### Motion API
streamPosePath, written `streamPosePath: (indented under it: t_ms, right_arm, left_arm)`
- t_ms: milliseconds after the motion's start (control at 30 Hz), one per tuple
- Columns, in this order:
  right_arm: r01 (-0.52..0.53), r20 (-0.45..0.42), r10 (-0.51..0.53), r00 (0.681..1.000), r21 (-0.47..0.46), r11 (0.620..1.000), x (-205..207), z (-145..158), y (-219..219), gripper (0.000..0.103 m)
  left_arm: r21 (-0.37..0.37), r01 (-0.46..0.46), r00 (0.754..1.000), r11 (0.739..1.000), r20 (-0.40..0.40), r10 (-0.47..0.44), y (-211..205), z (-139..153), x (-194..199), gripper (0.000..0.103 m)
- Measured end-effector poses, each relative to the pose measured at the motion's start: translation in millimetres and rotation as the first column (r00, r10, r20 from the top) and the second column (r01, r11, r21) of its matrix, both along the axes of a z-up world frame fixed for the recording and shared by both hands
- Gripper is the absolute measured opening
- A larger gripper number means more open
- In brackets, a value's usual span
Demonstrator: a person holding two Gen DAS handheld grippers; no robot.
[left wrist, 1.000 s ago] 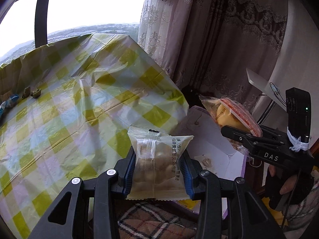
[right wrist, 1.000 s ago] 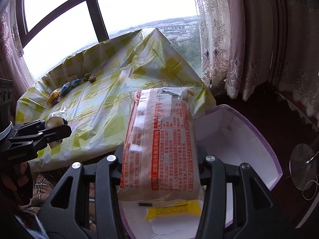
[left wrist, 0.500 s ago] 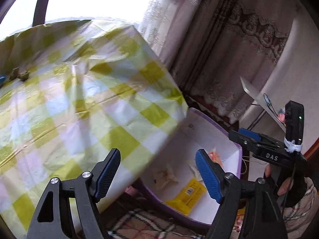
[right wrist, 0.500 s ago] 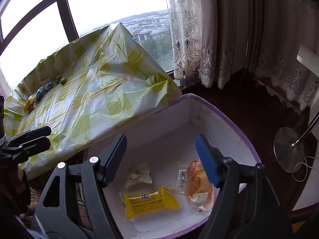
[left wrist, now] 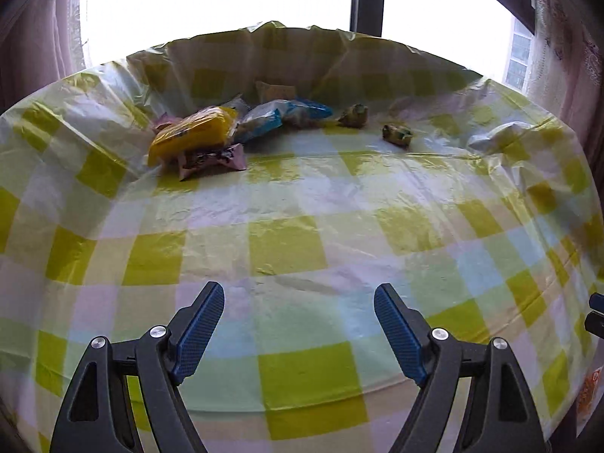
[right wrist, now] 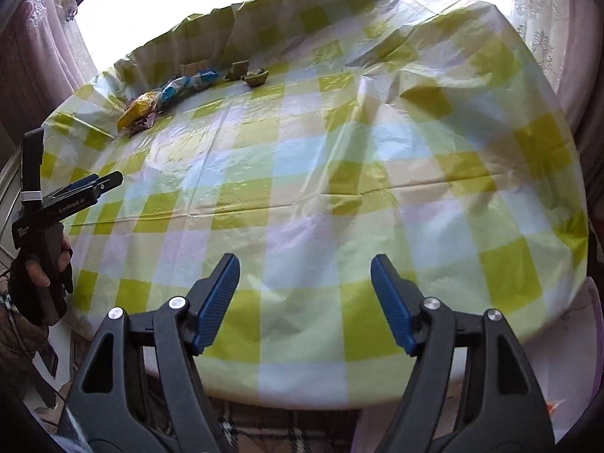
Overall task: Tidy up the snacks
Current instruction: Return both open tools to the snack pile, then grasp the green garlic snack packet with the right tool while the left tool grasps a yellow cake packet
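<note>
Several snack packets lie at the table's far edge: a yellow packet (left wrist: pixel 192 134) on a pink wrapper (left wrist: pixel 211 158), blue-and-white packets (left wrist: pixel 279 115), and two small green-gold sweets (left wrist: pixel 396 133). They also show far off in the right wrist view, the yellow packet (right wrist: pixel 137 107) leftmost. My left gripper (left wrist: pixel 298 324) is open and empty above the near part of the table. My right gripper (right wrist: pixel 305 298) is open and empty over the table's front edge. The left gripper also shows from the side in the right wrist view (right wrist: pixel 94 185).
A yellow, white and blue checked plastic tablecloth (left wrist: pixel 302 226) covers the round table and is rucked up at the back. A bright window and curtains stand behind. The white, purple-rimmed box (right wrist: pixel 581 339) shows only at the lower right edge of the right wrist view.
Both grippers let their packets go into the white box, opened, and swung from the box to face the table and the far snack pile.
</note>
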State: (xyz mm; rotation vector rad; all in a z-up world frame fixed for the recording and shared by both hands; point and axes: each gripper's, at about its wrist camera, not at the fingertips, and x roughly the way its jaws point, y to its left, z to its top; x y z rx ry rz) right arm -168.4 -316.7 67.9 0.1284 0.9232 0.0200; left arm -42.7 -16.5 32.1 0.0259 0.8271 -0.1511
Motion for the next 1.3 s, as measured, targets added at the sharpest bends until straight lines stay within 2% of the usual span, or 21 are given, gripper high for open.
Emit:
streamPosePath:
  t_ms: [67, 200, 300, 400, 500, 600, 733, 767, 800, 867, 933, 967, 1000, 1033, 1067, 1133, 1200, 1300]
  right_arm:
    - [-0.035, -0.02, 0.035, 0.999, 0.001, 0.999, 37.3, -7.8, 11.7, 0.075]
    - [-0.077, -0.049, 0.078, 0.996, 0.02, 0.997, 119.0, -22.8, 25.8, 0.075]
    - [-0.093, -0.036, 0.093, 0.995, -0.019, 0.995, 179.8, -31.9, 33.1, 0.076]
    - [-0.116, -0.007, 0.115, 0.993, -0.064, 0.991, 236.2, -37.9, 41.2, 0.082]
    - [-0.147, -0.012, 0.147, 0.989, -0.105, 0.983, 285.8, -40.6, 54.2, 0.082]
    - [-0.187, -0.017, 0.186, 0.982, -0.126, 0.974, 325.2, -43.4, 66.7, 0.082]
    - [-0.234, -0.019, 0.234, 0.972, -0.153, 0.96, 353.0, -45.4, 79.9, 0.081]
    - [-0.245, -0.014, 0.246, 0.969, -0.151, 0.958, 353.6, -45.0, 81.4, 0.072]
    - [-0.254, -0.002, 0.257, 0.966, -0.15, 0.955, 351.7, -43.5, 82.2, 0.044]
    - [-0.27, 0.011, 0.274, 0.962, -0.139, 0.953, 346.1, -41.9, 83.6, 0.039]
    - [-0.293, 0.017, 0.297, 0.955, -0.12, 0.948, 341.2, -41.5, 84.8, 0.038]
    - [-0.301, 0.016, 0.305, 0.952, -0.116, 0.947, 340.2, -42.0, 85.8, 0.038]
    - [-0.303, 0.011, 0.307, 0.952, -0.121, 0.945, 340.2, -42.1, 85.8, 0.038]
    - [-0.304, 0.009, 0.308, 0.951, -0.133, 0.943, 340.1, -42.7, 88.2, 0.038]
    - [-0.305, 0.009, 0.309, 0.951, -0.142, 0.942, 339.5, -42.9, 89.4, 0.038]
    - [-0.306, 0.008, 0.31, 0.951, -0.138, 0.942, 341.1, -42.7, 86.2, 0.038]
    - [-0.307, 0.009, 0.31, 0.951, -0.122, 0.944, 343.6, -44.8, 87.3, 0.039]
    - [-0.308, 0.009, 0.311, 0.95, -0.117, 0.944, 344.6, -45.8, 86.8, 0.039]
  left_arm:
    - [0.001, -0.048, 0.999, 0.999, -0.023, 0.048, 22.3, -5.8, 12.8, 0.083]
    - [-0.046, -0.114, 0.992, 0.992, -0.061, 0.111, 48.8, -16.8, 24.6, 0.083]
    - [-0.097, -0.134, 0.99, 0.986, -0.066, 0.128, 56.0, -17.0, 27.8, 0.084]
    - [-0.11, -0.138, 0.989, 0.984, -0.069, 0.131, 56.3, -17.6, 29.4, 0.087]
    - [-0.084, -0.128, 0.99, 0.988, -0.076, 0.121, 51.1, -19.1, 32.9, 0.091]
    - [-0.046, -0.085, 0.992, 0.995, -0.103, 0.08, 41.9, -22.5, 38.4, 0.103]
    - [0.015, -0.069, 0.991, 0.998, -0.116, 0.07, 35.0, -25.7, 40.1, 0.103]
    - [0.015, -0.07, 0.991, 0.997, -0.116, 0.071, 34.9, -25.7, 40.2, 0.103]
    - [0.015, -0.07, 0.991, 0.997, -0.116, 0.071, 35.3, -25.8, 39.9, 0.103]
    - [0.016, -0.069, 0.991, 0.997, -0.117, 0.071, 35.7, -25.9, 39.8, 0.103]
    - [0.014, -0.055, 0.988, 0.998, -0.145, 0.057, 37.5, -24.7, 45.2, 0.103]
    - [-0.015, -0.069, 0.985, 0.998, -0.163, 0.065, 42.1, -22.2, 50.1, 0.103]
    - [-0.083, -0.096, 0.98, 0.992, -0.183, 0.08, 51.2, -18.9, 58.3, 0.103]
    - [-0.173, -0.131, 0.974, 0.976, -0.205, 0.094, 63.5, -16.0, 69.0, 0.103]
    - [-0.267, -0.171, 0.967, 0.948, -0.231, 0.109, 77.4, -14.3, 82.5, 0.103]
    - [-0.406, -0.294, 0.937, 0.865, -0.299, 0.178, 106.3, -14.7, 114.4, 0.103]
    - [-0.482, -0.433, 0.893, 0.762, -0.345, 0.288, 132.2, -14.9, 145.7, 0.103]
    - [-0.481, -0.613, 0.789, 0.627, -0.418, 0.45, 154.0, -10.5, 189.6, 0.103]
